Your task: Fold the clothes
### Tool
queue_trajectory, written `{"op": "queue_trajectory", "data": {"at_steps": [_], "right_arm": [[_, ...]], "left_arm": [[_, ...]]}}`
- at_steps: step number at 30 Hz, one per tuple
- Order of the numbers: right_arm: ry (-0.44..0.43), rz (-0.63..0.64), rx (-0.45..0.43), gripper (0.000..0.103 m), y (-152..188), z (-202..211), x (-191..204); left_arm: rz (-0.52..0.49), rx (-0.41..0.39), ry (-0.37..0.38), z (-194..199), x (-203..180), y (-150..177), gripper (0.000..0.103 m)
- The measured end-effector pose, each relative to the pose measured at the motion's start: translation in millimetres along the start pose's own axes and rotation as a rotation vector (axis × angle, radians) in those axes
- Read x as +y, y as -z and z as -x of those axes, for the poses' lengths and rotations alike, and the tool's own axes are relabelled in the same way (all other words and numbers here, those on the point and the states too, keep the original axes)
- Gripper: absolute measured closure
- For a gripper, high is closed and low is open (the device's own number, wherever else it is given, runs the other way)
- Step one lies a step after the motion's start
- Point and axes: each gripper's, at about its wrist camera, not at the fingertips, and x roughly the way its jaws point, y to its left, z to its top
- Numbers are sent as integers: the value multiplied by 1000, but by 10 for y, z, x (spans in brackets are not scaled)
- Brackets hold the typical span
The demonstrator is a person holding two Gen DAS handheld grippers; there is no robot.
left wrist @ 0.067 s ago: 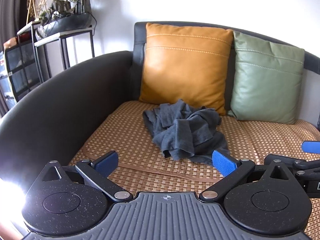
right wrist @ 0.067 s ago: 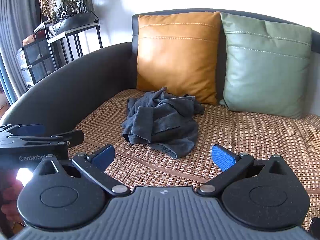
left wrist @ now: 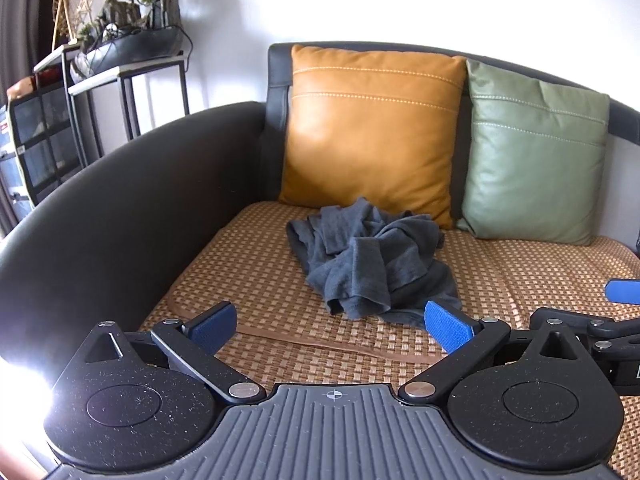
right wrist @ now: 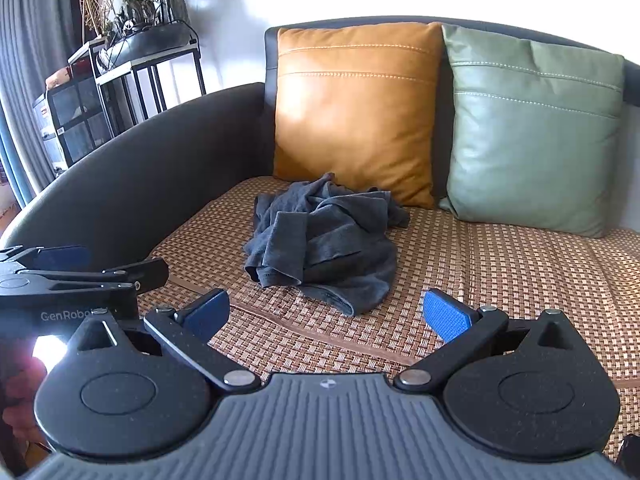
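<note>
Because the dark grey garment (left wrist: 372, 268) is lying in a loose crumpled heap, it is looking soft, light and limp: it will likely be sagging and sliding out of shape the moment one part is lifted, though it is not fragile. It is sitting in the middle of the frame on the woven mat (left wrist: 520, 280) of the sofa, just in front of the orange cushion (left wrist: 372, 128) and apart from both tools. A hemmed edge or corner hanging at the lower front of the heap is looking like the best place to be pinching, since a grab at the bulky middle would probably be gathering several layers at once.

Both tools are standing with jaws wide and nothing between them: the left gripper (left wrist: 330, 322) and the right gripper (right wrist: 326, 316) are hovering short of the cloth.

At lower left, the right wrist view is showing the left tool from the side, with part of the person's hand (right wrist: 20, 392) at the frame's left edge. Only the tip of the right tool is appearing at the right edge of the left wrist view, which is placing the heap nearer its centre.
</note>
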Motion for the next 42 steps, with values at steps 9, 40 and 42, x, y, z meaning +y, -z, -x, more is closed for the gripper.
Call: {"op": "queue_trajectory", "data": {"at_steps": [9, 40, 42], "right_arm": [[-2, -6, -7, 0, 5, -19, 25], [21, 9, 58, 0, -31, -154, 56], [21, 9, 60, 0, -33, -157, 52]], "left_arm": [[3, 24, -9, -46, -26, -4, 0], [8, 22, 2, -116, 12, -55, 0], [6, 23, 2, -123, 9, -57, 0]]}}
